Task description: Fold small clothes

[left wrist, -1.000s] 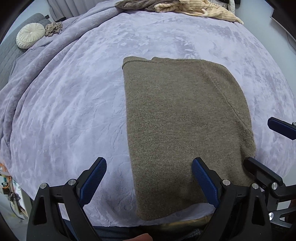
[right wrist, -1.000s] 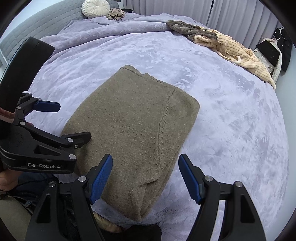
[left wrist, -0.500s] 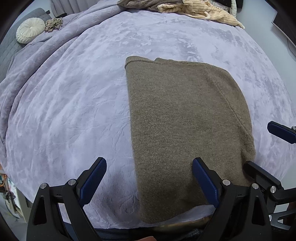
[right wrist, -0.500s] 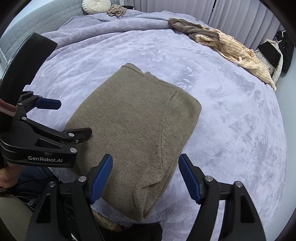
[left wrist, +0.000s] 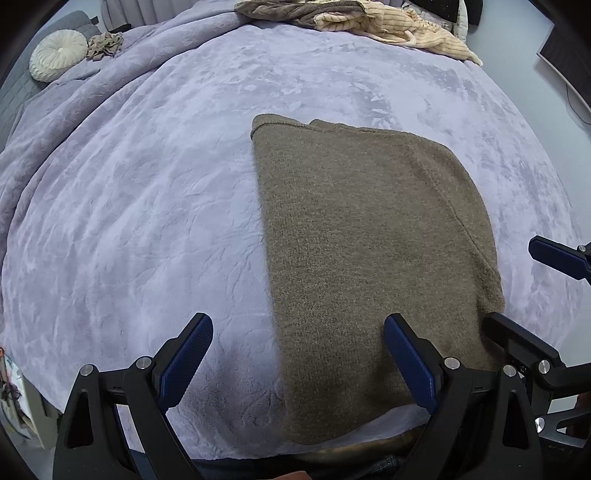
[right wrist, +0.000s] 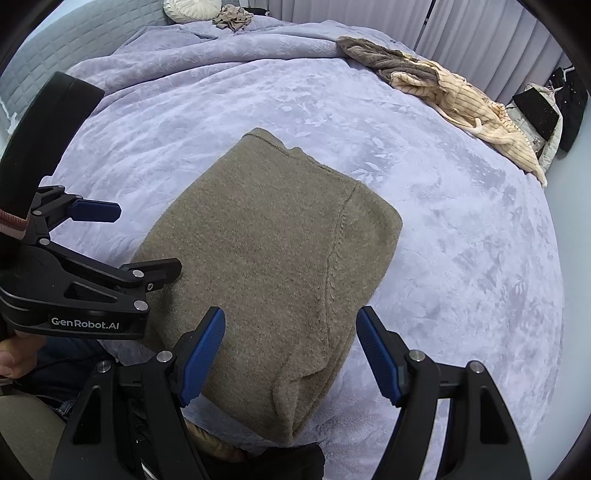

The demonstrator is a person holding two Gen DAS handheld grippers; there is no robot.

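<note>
An olive-brown knit garment (left wrist: 362,258) lies folded into a long rectangle on the lavender bedspread (left wrist: 147,221); it also shows in the right wrist view (right wrist: 266,266). My left gripper (left wrist: 297,363) is open and empty, above the garment's near left edge. My right gripper (right wrist: 291,360) is open and empty, above the garment's near right end. Its fingers (left wrist: 554,254) show at the right edge of the left wrist view. The left gripper (right wrist: 122,236) shows at the left of the right wrist view.
A pile of brown and cream striped clothes (right wrist: 450,96) lies at the far side of the bed, also in the left wrist view (left wrist: 369,18). A round cream cushion (left wrist: 59,59) and a small crumpled beige cloth (left wrist: 105,44) lie at the far left. Curtains (right wrist: 461,26) hang behind.
Both grippers have lifted and drawn back a little from the garment; the view shows slightly more of the bed. Both stay open. The garment has not moved.
</note>
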